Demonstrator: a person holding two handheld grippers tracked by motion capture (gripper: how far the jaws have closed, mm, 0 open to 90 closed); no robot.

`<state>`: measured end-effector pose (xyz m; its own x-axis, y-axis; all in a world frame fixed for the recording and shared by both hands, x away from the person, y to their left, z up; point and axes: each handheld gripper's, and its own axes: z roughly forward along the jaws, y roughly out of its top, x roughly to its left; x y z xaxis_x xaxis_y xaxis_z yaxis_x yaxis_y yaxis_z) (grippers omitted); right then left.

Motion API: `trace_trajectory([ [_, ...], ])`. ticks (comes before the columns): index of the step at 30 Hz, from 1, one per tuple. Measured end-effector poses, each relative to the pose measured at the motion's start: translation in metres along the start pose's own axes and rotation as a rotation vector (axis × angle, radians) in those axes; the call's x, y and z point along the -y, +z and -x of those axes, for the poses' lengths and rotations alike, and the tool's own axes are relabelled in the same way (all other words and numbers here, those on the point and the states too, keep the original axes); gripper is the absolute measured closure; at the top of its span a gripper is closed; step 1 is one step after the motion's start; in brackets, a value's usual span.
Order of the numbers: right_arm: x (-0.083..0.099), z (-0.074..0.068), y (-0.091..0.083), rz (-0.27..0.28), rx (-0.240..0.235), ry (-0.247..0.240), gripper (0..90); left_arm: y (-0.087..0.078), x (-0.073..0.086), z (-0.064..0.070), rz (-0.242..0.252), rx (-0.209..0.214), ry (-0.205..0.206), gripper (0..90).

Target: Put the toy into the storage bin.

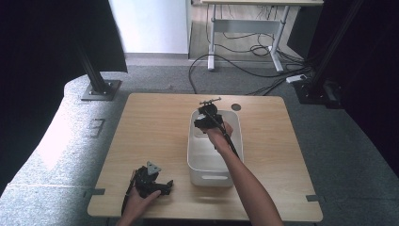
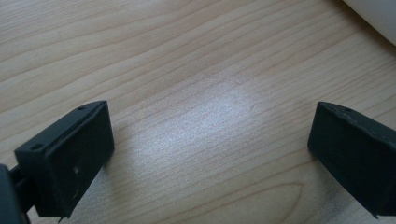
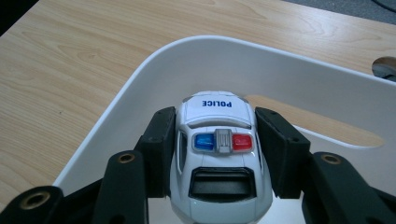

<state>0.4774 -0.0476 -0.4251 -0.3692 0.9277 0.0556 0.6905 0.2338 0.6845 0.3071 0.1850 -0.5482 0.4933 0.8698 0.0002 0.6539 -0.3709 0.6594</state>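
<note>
- Right hand-held gripper [image 3: 219,154]: jaws clamped on the flanks of a small white plastic toy police car [image 3: 218,158] with a blue-and-red roof light bar and "POLICE" lettering. The side grip holds the car level and leaves its underside free for set-down.
- Car position: inside the rim line of the white rounded-rectangular plastic bin [image 3: 140,74], at the bin's 12 o'clock end in the high view. Contact with the bin floor cannot be determined.
- Bin position: right of centre on the light wood-grain tabletop [image 1: 155,127].
- Left hand-held gripper [image 1: 155,182]: jaws spread wide and empty, resting at 7 o'clock on the tabletop, well apart from the right arm's working line.
- Judged step: placement of the car into the bin; release comes next.
</note>
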Motion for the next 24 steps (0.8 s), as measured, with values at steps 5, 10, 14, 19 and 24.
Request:
trace_trajectory([
  [5, -0.001, -0.003, 0.003, -0.009, -0.001, -0.007, 50.2, 0.000, 0.000, 0.000, 0.000, 0.000, 0.000, 0.3],
  [10, 0.000, -0.004, 0.008, -0.024, 0.000, -0.009, 50.1, 0.000, 0.000, 0.000, 0.000, 0.001, 0.001, 0.3],
  [14, 0.001, -0.004, 0.012, -0.035, 0.000, -0.014, 50.1, 0.000, 0.000, 0.000, 0.000, 0.001, 0.001, 0.3],
  [19, 0.001, -0.003, 0.015, -0.052, -0.005, -0.005, 50.1, 0.000, 0.000, 0.000, -0.001, 0.001, 0.001, 0.3],
  [24, 0.001, -0.003, 0.019, -0.066, -0.006, -0.008, 50.1, 0.000, 0.000, 0.000, 0.000, 0.001, 0.001, 0.3],
])
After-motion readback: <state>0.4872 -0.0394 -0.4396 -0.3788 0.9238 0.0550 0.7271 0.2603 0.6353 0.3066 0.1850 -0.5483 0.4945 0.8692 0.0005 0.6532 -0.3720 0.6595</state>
